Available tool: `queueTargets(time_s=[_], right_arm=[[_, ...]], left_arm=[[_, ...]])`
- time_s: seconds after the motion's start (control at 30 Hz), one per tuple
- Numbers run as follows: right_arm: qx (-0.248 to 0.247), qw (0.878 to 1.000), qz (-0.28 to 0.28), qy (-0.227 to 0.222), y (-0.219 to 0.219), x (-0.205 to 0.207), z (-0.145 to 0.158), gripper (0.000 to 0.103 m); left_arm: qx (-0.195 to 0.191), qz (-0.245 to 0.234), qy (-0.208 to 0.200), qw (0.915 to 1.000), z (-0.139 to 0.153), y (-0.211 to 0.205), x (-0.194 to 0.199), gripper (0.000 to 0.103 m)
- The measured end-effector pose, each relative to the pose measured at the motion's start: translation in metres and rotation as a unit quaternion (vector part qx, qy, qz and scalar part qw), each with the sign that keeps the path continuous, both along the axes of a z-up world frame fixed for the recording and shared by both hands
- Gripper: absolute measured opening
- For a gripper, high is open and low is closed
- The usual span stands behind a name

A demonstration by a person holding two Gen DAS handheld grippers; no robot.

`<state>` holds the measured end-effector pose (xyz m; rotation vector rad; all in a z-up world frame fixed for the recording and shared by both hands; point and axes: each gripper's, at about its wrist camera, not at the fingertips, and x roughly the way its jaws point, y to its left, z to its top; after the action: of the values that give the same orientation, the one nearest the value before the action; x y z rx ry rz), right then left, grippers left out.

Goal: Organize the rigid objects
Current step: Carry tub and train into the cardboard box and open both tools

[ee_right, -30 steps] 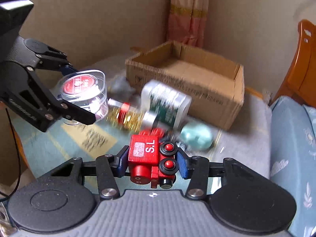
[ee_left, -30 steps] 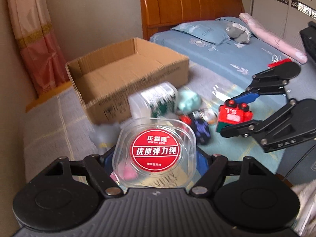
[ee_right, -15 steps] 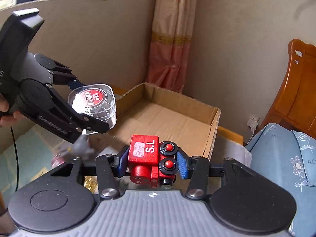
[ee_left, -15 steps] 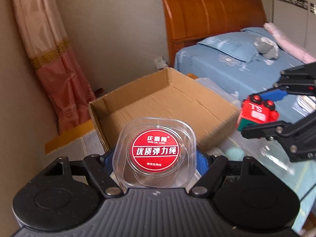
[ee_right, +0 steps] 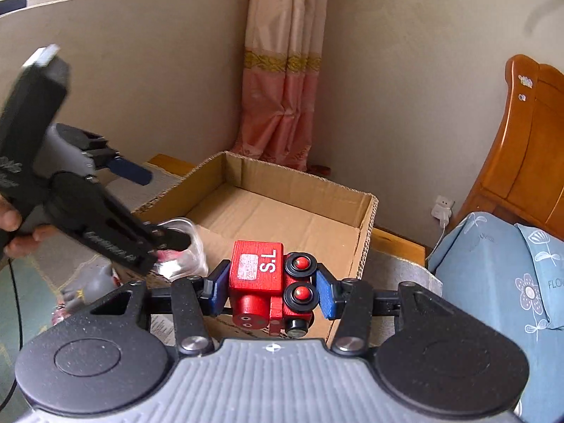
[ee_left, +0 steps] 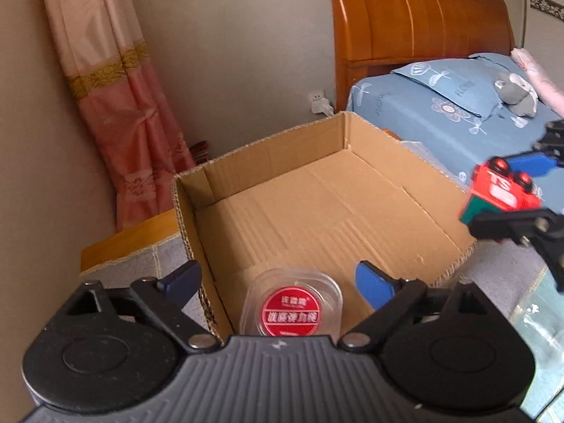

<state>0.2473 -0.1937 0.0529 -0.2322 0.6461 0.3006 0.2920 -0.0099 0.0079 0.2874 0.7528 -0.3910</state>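
L + R wrist cams, close, both facing cardboard box (ee_left: 317, 211)

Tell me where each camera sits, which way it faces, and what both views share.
Left wrist: sits on the left gripper, facing the cardboard box and bed; its open fingers show, round container below.
Right wrist: sits on the right gripper, facing box and curtain; its fingers clamp the red toy train; a hand shows.
Shared: box, container, train, curtain.

The red toy train (ee_right: 268, 282) bears "S.L" in white; the clear case's red label (ee_left: 290, 312) is too blurred to read.
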Motion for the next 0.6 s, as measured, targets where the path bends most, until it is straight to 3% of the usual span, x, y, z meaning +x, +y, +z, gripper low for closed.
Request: queueTargets(time_s=[0.2, 0.27, 0.33, 0.37, 0.6], right_arm=[[-0.001, 1.0, -0.007, 0.001, 0.001, 0.015, 0.003, 0.054], [0.0, 1.0, -0.018, -0.017, 0.002, 0.019, 0.007, 0.061], [0.005, 0.999, -0.031, -0.03, 0.001, 0.022, 0.012, 0.1], [0.013, 0.999, -0.031, -0.034, 0.0, 0.021, 0.015, 0.103], [-0.006, 0.999, -0.02, -0.038, 0.002, -0.004, 0.021, 0.103]], left_arm=[[-0.019, 0.003, 0.0, 0.9998, 0.014, 0.015, -0.02, 0.095], [-0.021, -0.001, -0.003, 0.9998, 0.018, 0.019, -0.027, 0.096], [-0.019, -0.005, -0.002, 0.9998, 0.022, 0.021, -0.034, 0.096], [-0.017, -0.006, -0.003, 0.9998, 0.024, 0.022, -0.038, 0.096], [-0.013, -0.001, -0.009, 0.9999, 0.029, 0.029, -0.06, 0.096]])
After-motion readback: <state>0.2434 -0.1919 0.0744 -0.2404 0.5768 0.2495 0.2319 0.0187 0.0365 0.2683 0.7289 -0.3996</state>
